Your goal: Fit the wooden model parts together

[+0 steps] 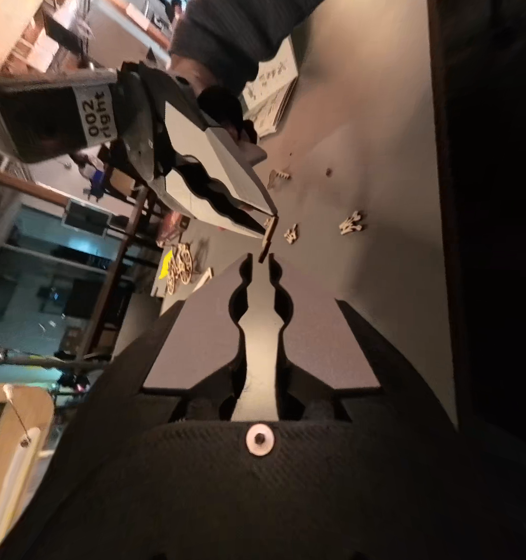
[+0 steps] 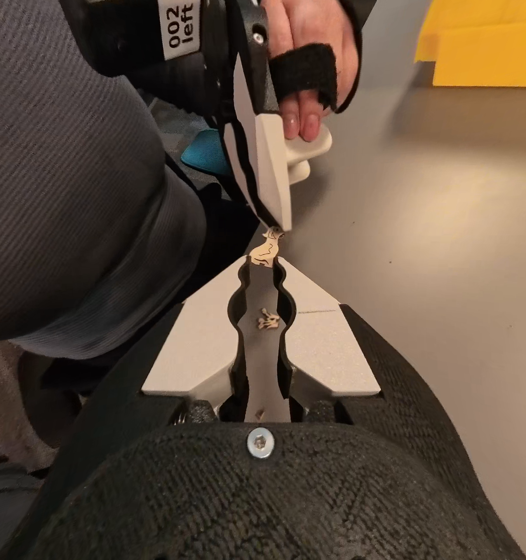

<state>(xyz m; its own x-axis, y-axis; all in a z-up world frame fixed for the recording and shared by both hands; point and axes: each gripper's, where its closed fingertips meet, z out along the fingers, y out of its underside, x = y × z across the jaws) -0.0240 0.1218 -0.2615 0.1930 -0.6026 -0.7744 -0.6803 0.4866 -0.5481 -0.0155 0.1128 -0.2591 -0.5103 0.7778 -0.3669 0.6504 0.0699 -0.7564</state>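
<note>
A pale grey table (image 1: 362,91) carries everything, and a person in a dark ribbed top (image 2: 58,181) leans close over it. In the right wrist view the right gripper (image 2: 262,263) has its jaws drawn narrow on the lower end of a thin, flat wooden piece (image 2: 266,250) with a wavy outline, which it holds above the tabletop. The left gripper (image 2: 278,228) comes down from above with a hand (image 2: 310,69) strapped to its grip, and its tips meet the upper end of the same piece; from the left wrist view its jaws (image 1: 260,259) stand narrow with the lower edge of the piece between their tips, though whether they actually press on it I cannot tell. A sheet of uncut wooden parts (image 1: 271,94) lies at the far end of the table. A finished wooden bicycle model (image 1: 180,266) stands near another edge, beside a yellow scrap (image 1: 164,266). Three small loose wooden pieces (image 1: 351,222) (image 1: 291,234) (image 1: 278,177) lie scattered on the table beyond the grippers, apart from each other.
</note>
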